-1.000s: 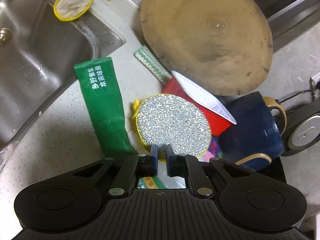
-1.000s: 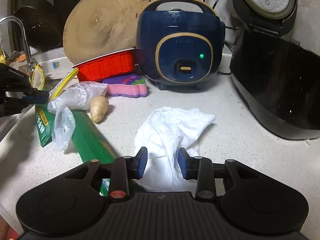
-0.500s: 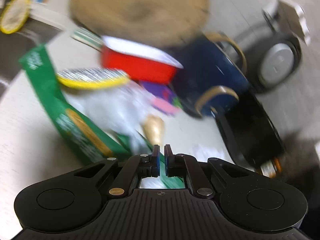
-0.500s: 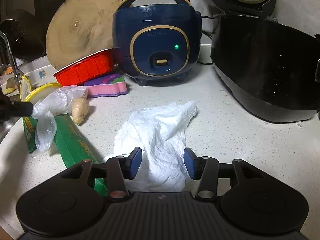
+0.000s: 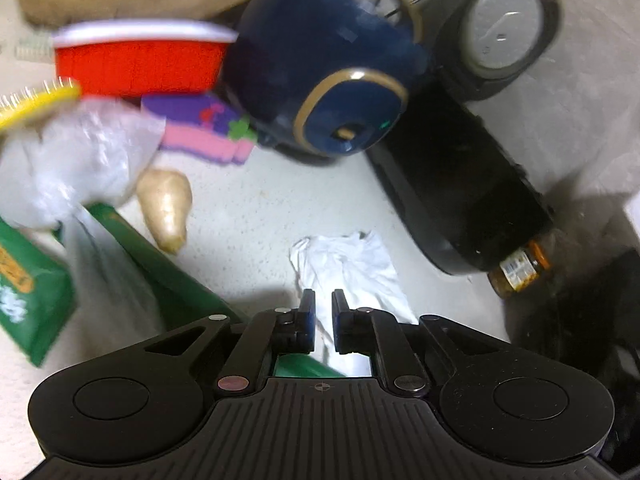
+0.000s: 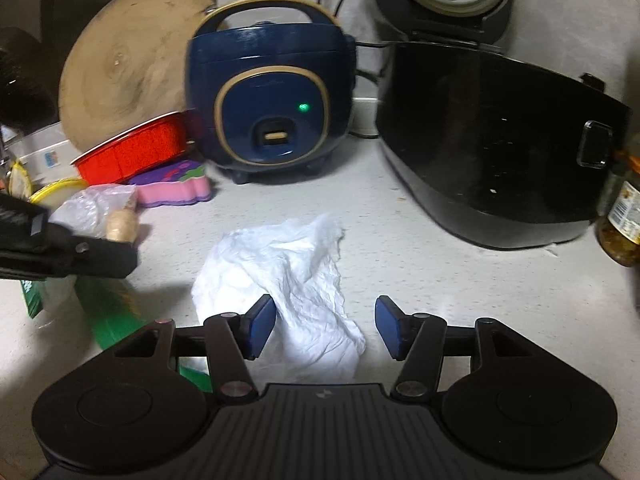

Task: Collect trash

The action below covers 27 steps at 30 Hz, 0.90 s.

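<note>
A crumpled white plastic bag (image 6: pixel 296 280) lies on the speckled counter; it also shows in the left wrist view (image 5: pixel 352 264). My right gripper (image 6: pixel 325 330) is open, its blue pads on either side of the bag's near end. My left gripper (image 5: pixel 323 312) hangs above the bag's near edge with its jaws a narrow gap apart and nothing between them; it shows at the left of the right wrist view (image 6: pixel 84 254). A clear plastic bag (image 5: pixel 76 160), a green wrapper (image 5: pixel 168 280) and a piece of ginger (image 5: pixel 166 208) lie to the left.
A navy rice cooker (image 6: pixel 276 108) and a black rice cooker with raised lid (image 6: pixel 492 144) stand at the back. A red tray (image 6: pixel 132 152), pink-purple sponge (image 6: pixel 176 188), round wooden board (image 6: pixel 128 72) and yellow-rimmed scrubber (image 5: pixel 36 104) are at left. A jar (image 6: pixel 620 220) stands at the right.
My left gripper swung right from the sink side and scrubber to above the white bag, and its jaws parted a little. My right gripper opened wide and drew back slightly over the bag.
</note>
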Each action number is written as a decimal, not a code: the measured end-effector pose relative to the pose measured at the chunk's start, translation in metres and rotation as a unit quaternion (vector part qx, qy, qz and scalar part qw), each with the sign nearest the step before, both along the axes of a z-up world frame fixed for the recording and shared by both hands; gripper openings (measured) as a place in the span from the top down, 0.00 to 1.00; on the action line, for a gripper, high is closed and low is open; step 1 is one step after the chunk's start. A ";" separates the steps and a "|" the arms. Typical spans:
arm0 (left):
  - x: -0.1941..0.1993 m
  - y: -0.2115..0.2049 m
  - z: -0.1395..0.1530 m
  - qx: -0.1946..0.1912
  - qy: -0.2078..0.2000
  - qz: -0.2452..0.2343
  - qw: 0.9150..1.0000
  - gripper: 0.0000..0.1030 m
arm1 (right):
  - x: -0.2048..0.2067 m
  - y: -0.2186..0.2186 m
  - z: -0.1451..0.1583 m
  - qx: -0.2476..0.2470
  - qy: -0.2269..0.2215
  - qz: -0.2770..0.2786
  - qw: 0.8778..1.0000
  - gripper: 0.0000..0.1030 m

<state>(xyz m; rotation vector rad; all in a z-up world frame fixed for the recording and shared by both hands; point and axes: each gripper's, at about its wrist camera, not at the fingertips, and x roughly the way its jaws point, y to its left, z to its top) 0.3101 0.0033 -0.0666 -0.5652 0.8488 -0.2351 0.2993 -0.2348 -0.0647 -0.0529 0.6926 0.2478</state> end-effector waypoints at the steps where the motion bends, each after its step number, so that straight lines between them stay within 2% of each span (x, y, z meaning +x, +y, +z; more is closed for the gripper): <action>1: 0.002 0.000 -0.003 0.002 0.011 0.005 1.000 0.86 | 0.000 -0.001 0.000 0.000 0.001 -0.002 1.000 0.46; 4: -0.004 -0.005 -0.001 0.043 0.004 0.010 0.999 0.86 | -0.006 -0.004 0.002 -0.003 0.000 0.000 1.000 0.46; 10: -0.026 0.005 0.011 0.050 -0.005 0.015 0.999 0.85 | -0.022 0.002 0.003 -0.005 -0.005 0.029 1.000 0.46; 14: -0.049 0.027 0.027 0.067 -0.011 0.056 0.996 0.85 | -0.035 0.017 0.003 -0.005 -0.008 0.060 0.998 0.46; 16: -0.065 0.044 0.035 0.072 -0.024 0.078 0.994 0.86 | -0.039 0.025 0.001 0.000 -0.001 0.068 0.998 0.53; 17: -0.074 0.053 0.039 0.073 -0.030 0.092 0.993 0.86 | -0.039 0.030 -0.001 0.002 0.008 0.075 0.997 0.65; 18: -0.083 0.063 0.043 0.073 -0.035 0.107 0.991 0.86 | -0.040 0.034 -0.003 0.001 0.015 0.080 0.997 0.71; 22: -0.110 0.095 0.047 0.067 -0.039 0.155 0.985 0.86 | -0.047 0.056 -0.007 -0.001 0.026 0.103 0.994 0.71; 27: -0.130 0.118 0.039 0.056 -0.024 0.192 0.980 0.86 | -0.063 0.086 -0.006 0.033 0.057 0.163 0.984 0.71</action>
